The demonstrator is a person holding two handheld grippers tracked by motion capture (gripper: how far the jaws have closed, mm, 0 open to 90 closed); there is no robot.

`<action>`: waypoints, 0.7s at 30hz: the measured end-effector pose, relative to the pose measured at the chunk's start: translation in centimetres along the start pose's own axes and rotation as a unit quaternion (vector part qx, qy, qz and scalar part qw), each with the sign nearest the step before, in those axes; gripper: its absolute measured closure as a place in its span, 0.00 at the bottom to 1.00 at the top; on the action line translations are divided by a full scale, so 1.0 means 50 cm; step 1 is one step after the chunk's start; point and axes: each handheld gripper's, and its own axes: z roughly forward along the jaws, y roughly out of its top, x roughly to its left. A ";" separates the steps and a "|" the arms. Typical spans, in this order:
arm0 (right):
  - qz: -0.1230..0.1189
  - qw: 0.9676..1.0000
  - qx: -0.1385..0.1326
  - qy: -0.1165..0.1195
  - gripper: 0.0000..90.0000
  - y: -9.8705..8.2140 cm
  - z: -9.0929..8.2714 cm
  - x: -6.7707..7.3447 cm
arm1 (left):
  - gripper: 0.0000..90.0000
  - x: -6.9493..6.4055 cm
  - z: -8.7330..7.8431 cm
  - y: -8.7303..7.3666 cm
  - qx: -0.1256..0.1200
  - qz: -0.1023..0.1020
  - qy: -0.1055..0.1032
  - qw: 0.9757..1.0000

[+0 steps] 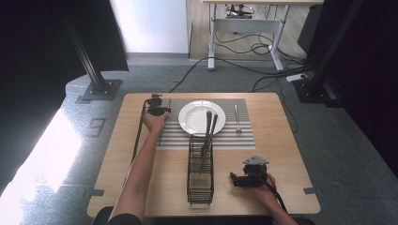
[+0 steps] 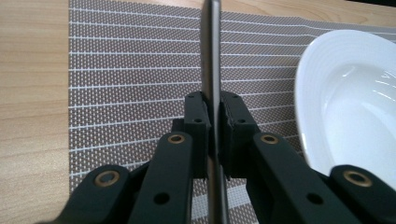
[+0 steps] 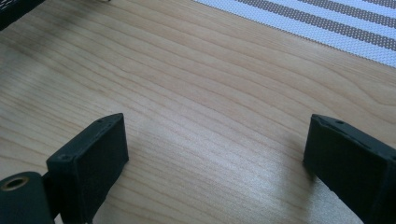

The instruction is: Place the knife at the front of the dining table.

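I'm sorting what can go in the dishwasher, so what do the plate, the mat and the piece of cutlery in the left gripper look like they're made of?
Plate: probably glazed ceramic; white, glossy, with soft reflections.
Mat: seemingly woven vinyl or similar; a fine mesh weave in brown with pale stripes.
Cutlery piece: likely steel; thin, grey, with a dull sheen. It is seen edge-on in the left gripper, so I cannot tell what kind it is.

white plate (image 1: 195, 117); striped brown-white mat (image 1: 244, 133)

Left gripper (image 1: 157, 108) beside white plate (image 1: 202, 116), right gripper (image 1: 240, 180) beside wire basket (image 1: 200, 180)
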 end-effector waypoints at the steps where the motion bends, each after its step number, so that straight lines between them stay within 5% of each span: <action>1: 0.000 1.000 0.000 0.000 0.07 0.000 0.000 0.000 | 0.92 0.002 0.003 -0.001 0.001 -0.001 0.003 1.000; 21: 0.000 1.000 0.000 -0.001 0.07 0.000 0.000 0.000 | 0.92 0.008 0.022 -0.012 0.020 0.002 0.019 1.000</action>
